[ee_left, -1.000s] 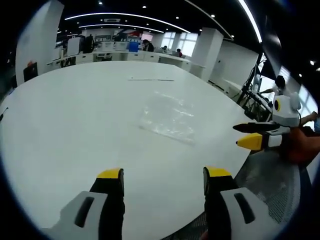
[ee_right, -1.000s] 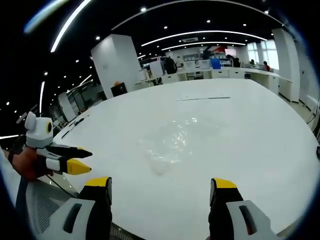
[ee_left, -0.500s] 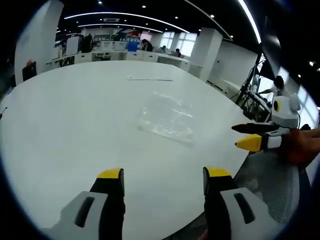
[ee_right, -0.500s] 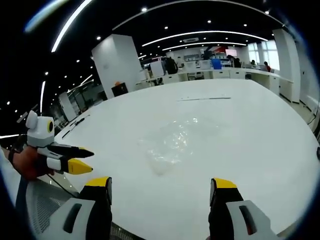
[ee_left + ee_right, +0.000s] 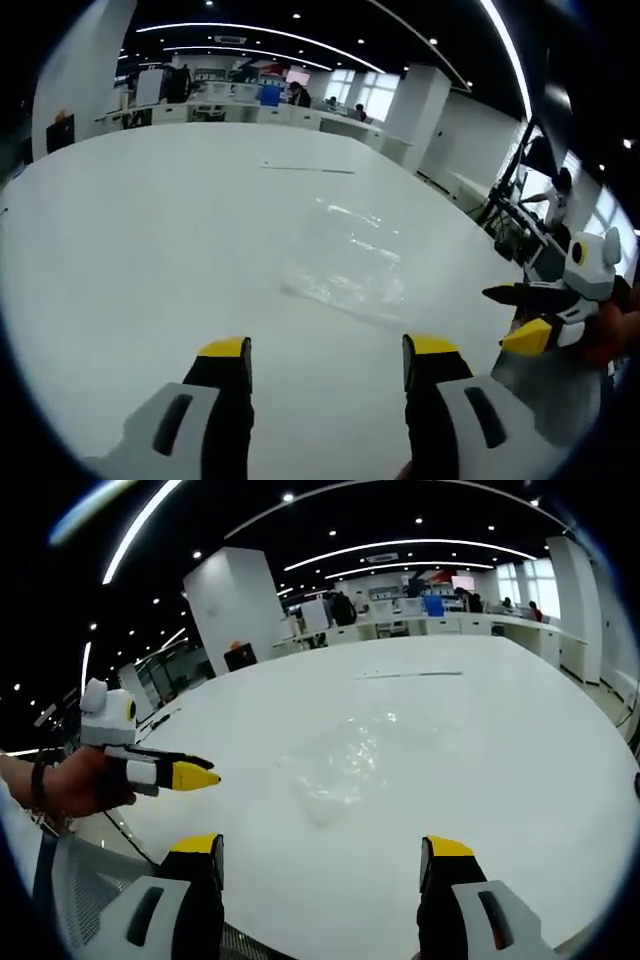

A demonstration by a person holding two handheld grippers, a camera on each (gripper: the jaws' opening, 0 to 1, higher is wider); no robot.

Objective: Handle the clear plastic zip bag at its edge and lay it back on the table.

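Zip bag (image 5: 345,262) flat on table (image 5: 130,230), ahead of both grippers' spread fingers, untouched.

Crinkled glossy plastic bag (image 5: 350,262), smooth table (image 5: 130,240)

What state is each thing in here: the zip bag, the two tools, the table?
clear plastic zip bag: lying flat on the table, crinkled, untouched by either tool.
left tool: open, jaws spread, hovering over the table's near edge, short of the bag.
right tool: open, jaws spread, holding nothing, short of the bag.
white table: carries the bag and a thin strip lying flat farther back.
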